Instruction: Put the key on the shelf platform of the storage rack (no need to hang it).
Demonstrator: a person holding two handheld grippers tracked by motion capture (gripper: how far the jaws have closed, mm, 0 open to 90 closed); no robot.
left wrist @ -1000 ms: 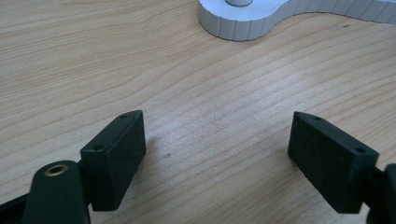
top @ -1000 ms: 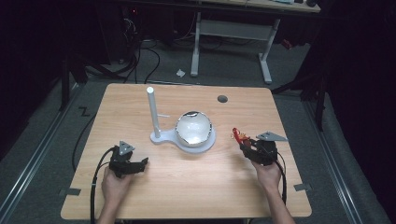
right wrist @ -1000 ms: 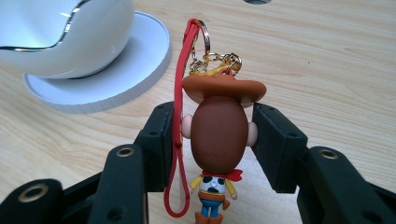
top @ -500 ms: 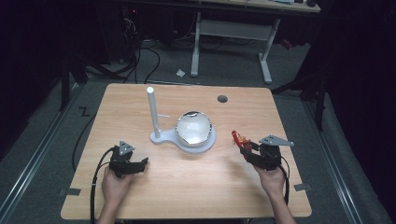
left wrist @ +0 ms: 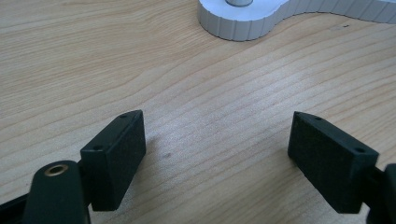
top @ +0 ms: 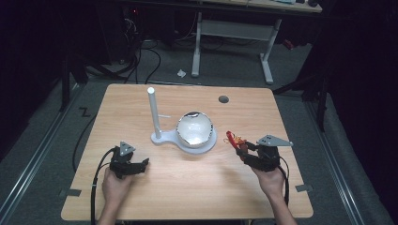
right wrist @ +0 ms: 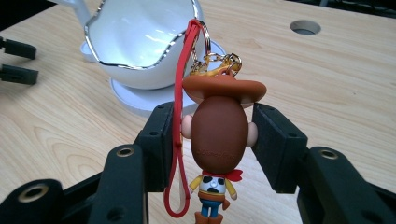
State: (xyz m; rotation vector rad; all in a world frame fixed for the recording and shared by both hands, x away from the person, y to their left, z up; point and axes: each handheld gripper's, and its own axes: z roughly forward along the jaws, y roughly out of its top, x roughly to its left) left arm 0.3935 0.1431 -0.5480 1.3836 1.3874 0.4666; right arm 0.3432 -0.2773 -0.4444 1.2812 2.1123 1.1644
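Two hand-held grippers: right [right wrist: 219, 135] clamped on cowboy keychain [right wrist: 218, 140], left [left wrist: 217, 154] spread over bare table [left wrist: 93, 70].

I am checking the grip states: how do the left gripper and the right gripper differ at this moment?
The left gripper has its jaws wide apart with nothing between them; the right gripper is shut on a cowboy figure keychain. The left gripper sits low at the table; the right gripper points toward the white bowl. Both have black jaws.

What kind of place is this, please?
Probably a lab or workshop for recording handling tasks: a wooden table on grey carpet, cables on the floor behind it, and a metal-framed desk beyond.
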